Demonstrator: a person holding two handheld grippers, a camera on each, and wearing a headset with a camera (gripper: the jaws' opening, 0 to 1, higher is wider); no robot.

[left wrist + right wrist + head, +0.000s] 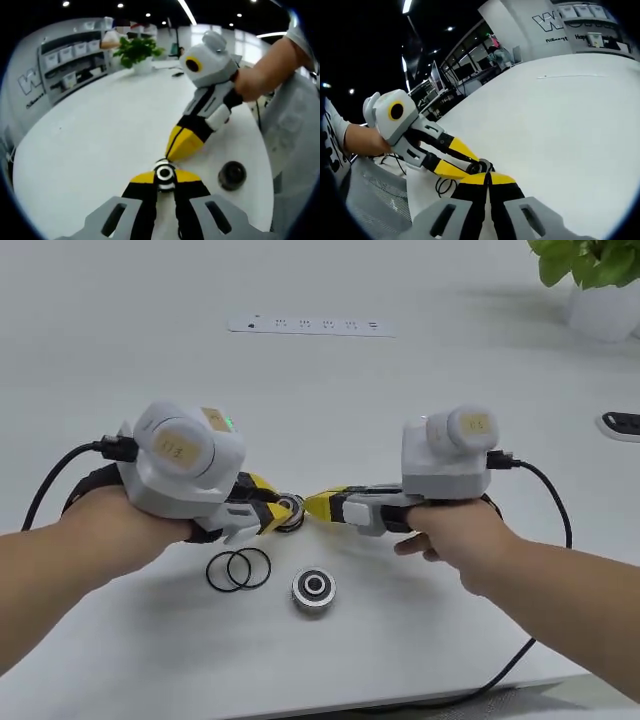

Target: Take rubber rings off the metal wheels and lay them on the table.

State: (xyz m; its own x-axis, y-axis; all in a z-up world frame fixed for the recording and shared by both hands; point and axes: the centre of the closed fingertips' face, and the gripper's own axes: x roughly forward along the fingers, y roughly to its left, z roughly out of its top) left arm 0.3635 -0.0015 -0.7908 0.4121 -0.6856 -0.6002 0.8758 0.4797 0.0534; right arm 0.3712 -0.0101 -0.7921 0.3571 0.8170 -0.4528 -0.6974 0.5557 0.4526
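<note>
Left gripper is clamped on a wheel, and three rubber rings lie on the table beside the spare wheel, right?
Not three: the head view shows two rubber rings lying on the table beside the spare wheel. The left gripper is clamped on a wheel, as you say.

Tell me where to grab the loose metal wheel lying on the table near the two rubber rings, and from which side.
Grip the loose wheel across its outer rim, coming straight down from above. It lies flat with its hub facing up, so opposite sides of the rim are free; the rubber rings lie apart beside it.
</note>
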